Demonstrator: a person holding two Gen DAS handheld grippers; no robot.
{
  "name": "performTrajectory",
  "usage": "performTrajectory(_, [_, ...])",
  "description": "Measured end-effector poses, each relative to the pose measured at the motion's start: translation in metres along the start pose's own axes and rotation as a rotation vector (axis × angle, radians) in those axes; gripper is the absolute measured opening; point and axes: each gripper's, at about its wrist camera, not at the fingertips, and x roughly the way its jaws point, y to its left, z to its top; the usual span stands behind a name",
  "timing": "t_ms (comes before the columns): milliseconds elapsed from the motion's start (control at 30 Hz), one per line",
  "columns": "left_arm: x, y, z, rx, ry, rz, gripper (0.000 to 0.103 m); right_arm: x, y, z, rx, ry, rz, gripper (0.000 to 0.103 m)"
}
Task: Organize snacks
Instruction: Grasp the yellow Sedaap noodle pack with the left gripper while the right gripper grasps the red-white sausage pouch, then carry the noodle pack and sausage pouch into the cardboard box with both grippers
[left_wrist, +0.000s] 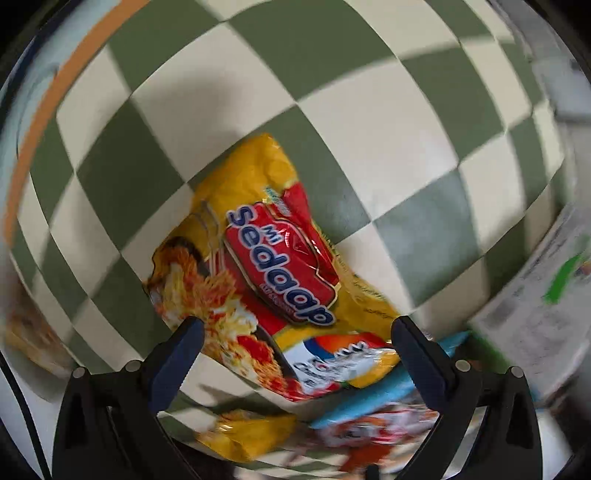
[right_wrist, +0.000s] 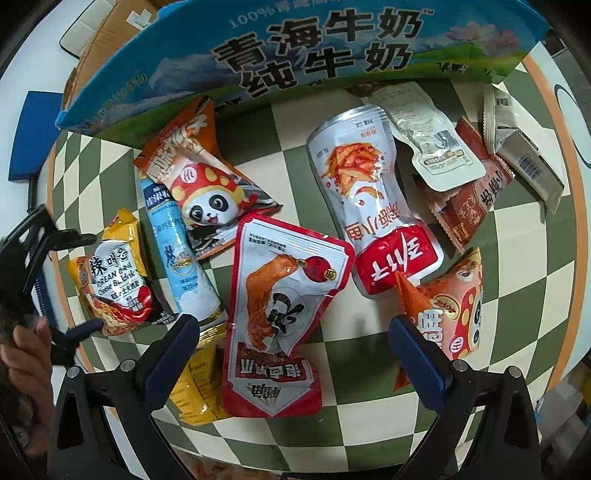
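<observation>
A yellow Mi Sedaap noodle packet (left_wrist: 266, 266) lies on the green-and-cream checked cloth (left_wrist: 332, 92). My left gripper (left_wrist: 295, 328) stands open with the packet's near end between its fingers; this view is blurred. From the right wrist the same packet (right_wrist: 110, 273) shows at the left with the left gripper (right_wrist: 85, 280) open around its edge. My right gripper (right_wrist: 293, 332) is open over a red-and-white chicken-foot pouch (right_wrist: 280, 295), not closed on it.
A blue milk carton box (right_wrist: 295, 55) stands at the cloth's far edge. Around it lie a panda snack bag (right_wrist: 199, 184), a pale blue tube packet (right_wrist: 177, 251), a tall white-and-red pouch (right_wrist: 369, 192), a brown packet (right_wrist: 476, 192) and an orange bag (right_wrist: 454, 306). A hand (right_wrist: 26, 350) holds the left gripper.
</observation>
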Motion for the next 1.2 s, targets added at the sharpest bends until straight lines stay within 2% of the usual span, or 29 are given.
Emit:
performTrajectory(167, [0.001,-0.011,-0.013,0.148,-0.017,0.091,0.103,0.003,-0.010,-0.003,-0.010,0.017,-0.018,0.103])
performTrajectory(267, [0.008,-0.004,-0.025,0.222,-0.011,0.139,0.103,0.007,-0.018,-0.006,-0.001,0.039,-0.012,0.103])
performTrajectory(400, [0.019,0.015,-0.037,0.290,-0.002,0.183,0.103,0.012,-0.022,-0.010,0.000,0.055,-0.005,0.103])
performTrajectory(533, [0.027,0.023,-0.047,0.344,-0.010,0.221,0.103,0.020,-0.004,-0.009,-0.036,0.056,-0.032,0.103])
performTrajectory(600, [0.031,0.028,-0.048,0.349,-0.012,0.205,0.103,0.027,0.004,-0.008,-0.053,0.061,-0.048,0.103])
performTrajectory(667, [0.033,0.030,-0.052,0.376,-0.032,0.209,0.103,0.033,0.011,-0.007,-0.067,0.068,-0.059,0.103])
performTrajectory(733, [0.039,0.025,-0.068,0.446,-0.075,0.230,0.103,0.041,0.017,-0.008,-0.080,0.077,-0.079,0.103])
performTrajectory(800, [0.045,0.008,-0.083,0.525,-0.124,0.258,0.103,0.048,0.021,-0.010,-0.078,0.085,-0.089,0.103])
performTrajectory(933, [0.043,-0.024,-0.086,0.627,-0.186,0.290,0.103,0.060,0.026,-0.012,-0.074,0.094,-0.116,0.101])
performTrajectory(1033, [0.042,-0.039,-0.075,0.630,-0.188,0.278,0.103,0.063,0.029,-0.015,-0.083,0.084,-0.135,0.096])
performTrajectory(1100, [0.041,-0.047,-0.069,0.615,-0.198,0.260,0.102,0.064,0.035,-0.019,-0.093,0.064,-0.165,0.087])
performTrajectory(1133, [0.039,-0.044,-0.066,0.608,-0.206,0.255,0.100,0.062,0.037,-0.020,-0.100,0.049,-0.176,0.084])
performTrajectory(1200, [0.039,-0.030,-0.051,0.605,-0.221,0.264,0.089,0.063,0.054,-0.016,-0.111,0.036,-0.207,0.068])
